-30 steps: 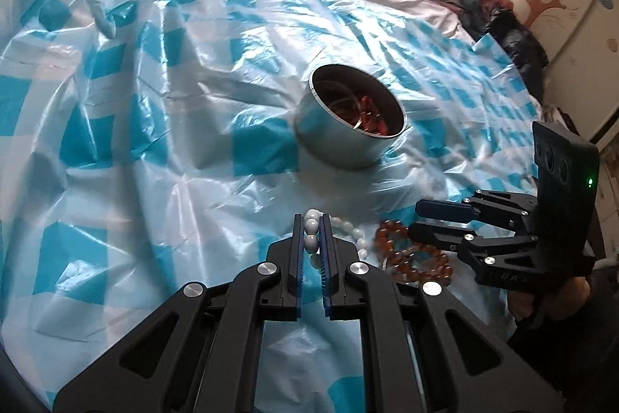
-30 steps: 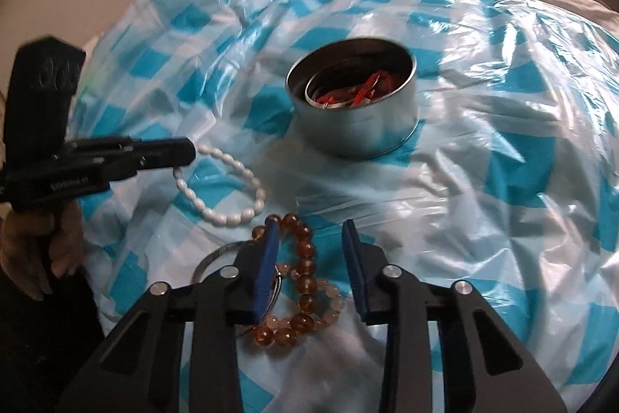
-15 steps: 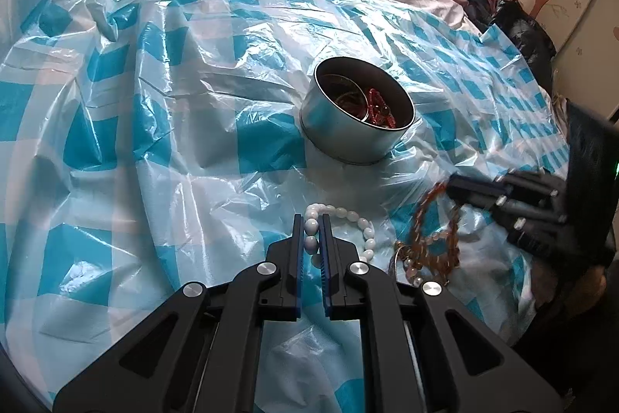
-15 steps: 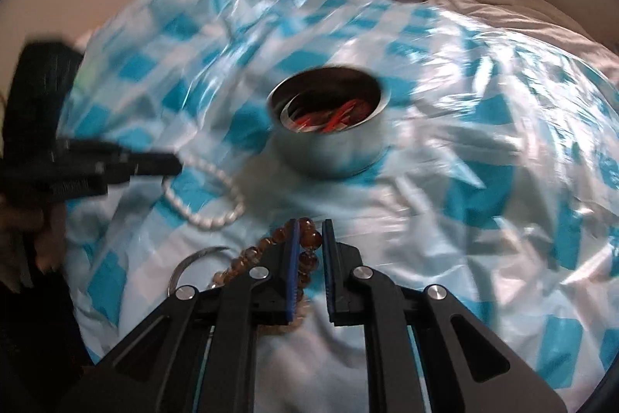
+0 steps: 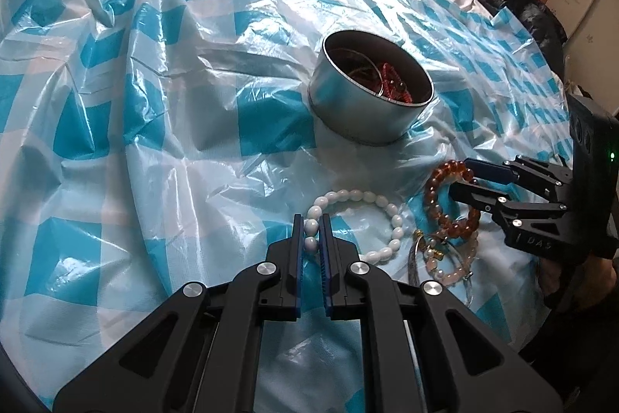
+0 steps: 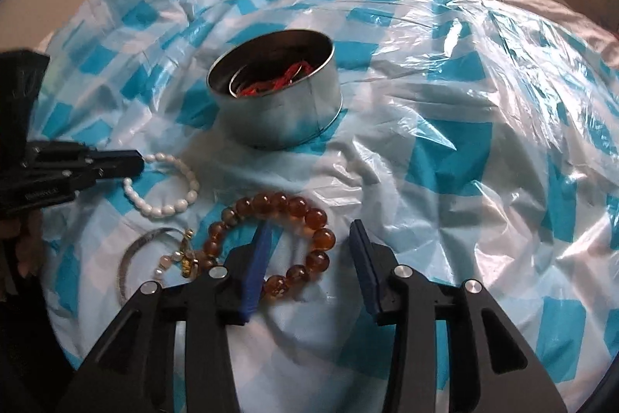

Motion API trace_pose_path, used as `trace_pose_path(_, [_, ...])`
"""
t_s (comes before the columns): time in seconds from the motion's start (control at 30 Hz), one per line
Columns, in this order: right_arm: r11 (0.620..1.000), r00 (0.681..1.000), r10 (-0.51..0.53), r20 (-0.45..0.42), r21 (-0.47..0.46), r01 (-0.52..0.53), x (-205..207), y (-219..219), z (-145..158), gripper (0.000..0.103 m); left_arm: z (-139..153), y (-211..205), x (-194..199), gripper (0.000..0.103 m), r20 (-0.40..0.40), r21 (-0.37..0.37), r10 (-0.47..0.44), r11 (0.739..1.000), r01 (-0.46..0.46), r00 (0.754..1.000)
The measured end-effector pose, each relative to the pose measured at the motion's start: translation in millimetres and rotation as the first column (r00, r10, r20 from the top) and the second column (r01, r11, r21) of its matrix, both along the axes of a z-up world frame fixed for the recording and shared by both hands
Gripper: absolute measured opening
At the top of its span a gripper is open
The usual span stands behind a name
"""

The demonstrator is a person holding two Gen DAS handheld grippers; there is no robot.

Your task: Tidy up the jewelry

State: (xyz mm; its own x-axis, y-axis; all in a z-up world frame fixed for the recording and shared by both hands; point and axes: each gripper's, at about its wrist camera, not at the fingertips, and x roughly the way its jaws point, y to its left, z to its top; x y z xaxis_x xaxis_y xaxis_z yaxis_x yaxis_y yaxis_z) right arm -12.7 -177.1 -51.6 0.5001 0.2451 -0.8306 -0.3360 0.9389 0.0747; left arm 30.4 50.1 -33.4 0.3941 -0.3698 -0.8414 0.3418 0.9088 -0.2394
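Left wrist view showing left gripper (image 5: 312, 233) pinching the near-left beads of the white bead bracelet (image 5: 354, 221), loop lying flat on the blue-checked plastic sheet (image 5: 154, 142), probably pinned at one edge for a clean lift toward the metal tin (image 5: 373, 95). Tin sitting just beyond, already holding red beads and a bangle, likely the collecting spot for everything. Right wrist view showing right gripper (image 6: 311, 250) with jaws opening, one blue finger inside the amber bead bracelet (image 6: 278, 246), the other outside; pads not pressing on beads, so amber loop resting loose on the sheet, possibly let go for a better bite. Thin silver bangle (image 6: 133, 254) and small pale bead bracelet with gold charm (image 6: 180, 260) lying tangled just beside the amber one, touching it at the near-left. Same pile appearing in left wrist view beside right gripper (image 5: 470, 179). Crowding there likely calling for a careful single-strand pick. Four pieces remaining outside the tin; sorting seeming partway done.
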Motion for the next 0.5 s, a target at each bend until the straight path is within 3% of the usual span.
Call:
trace_pose_path(0.13, [1.000,1.000,0.010,0.020,-0.019,-0.010,-1.3,2.3,1.9,0.012,-7.7,-3.8,2.8,0.008,-0.020,0.026,-0.007,1.000,0.008,1.000])
trace_pose_path(0.2, [0.999,1.000,-0.004,0.014,0.038,0.003,-0.2,-4.2,6.1,0.012,-8.5,-7.4,1.9,0.008,-0.014,0.041,-0.023,0.999,0.023,1.000])
trace_pose_path(0.3, [0.980,0.999,-0.038,-0.016,0.194,0.040,2.8,-21.8,14.9,0.012,-2.8,-11.8,-2.6,0.007,0.010,0.044,-0.051,0.998,0.051,0.999])
trace_pose_path(0.5, [0.892,0.994,-0.105,-0.038,0.437,0.111,3.4,-51.6,32.7,0.012,13.2,-8.1,-7.5,0.007,0.066,0.018,-0.038,0.999,0.036,0.997])
